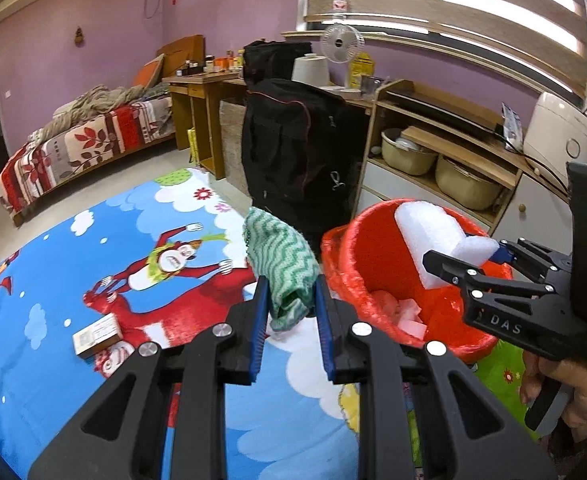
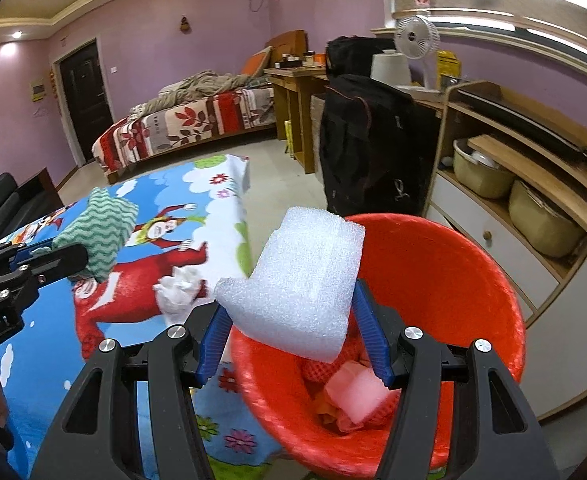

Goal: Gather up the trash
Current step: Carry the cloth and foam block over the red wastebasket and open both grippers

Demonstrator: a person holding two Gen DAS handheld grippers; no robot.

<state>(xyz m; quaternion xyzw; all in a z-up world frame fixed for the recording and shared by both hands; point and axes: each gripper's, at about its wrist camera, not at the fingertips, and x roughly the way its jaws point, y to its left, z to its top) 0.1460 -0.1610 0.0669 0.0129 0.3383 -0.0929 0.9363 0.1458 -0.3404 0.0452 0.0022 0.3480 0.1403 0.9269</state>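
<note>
Small box (image 1: 96, 335) is seen at 9 o'clock on the cartoon mat (image 1: 73, 264), untouched; likely trash to be collected. Crumpled white tissue (image 2: 177, 290) is seen on the mat at 10 o'clock of the right gripper, also uncollected.

Left gripper (image 1: 291, 300) is clenched on the green wavy cloth (image 1: 283, 264); cloth is held clear of the mat, at 9 o'clock of the red bin (image 1: 377, 312), not over it yet.

Right gripper (image 2: 289, 332) is positioned over the bin rim; white foam block (image 2: 305, 280) sits between its fingers; jaws look splayed wider than the block in the right wrist view, while the left wrist view shows a tip at the foam, so it cannot be told whether the block is gripped or let go.

Bin already contains foam scraps and some pink/orange pieces at 6 o'clock inside.

Progress judged: roughly mid-task; some items are binned, two are in hand, at least two are left on the mat. Next: foam to be dropped, cloth to be carried to 3 o'clock over the bin.
</note>
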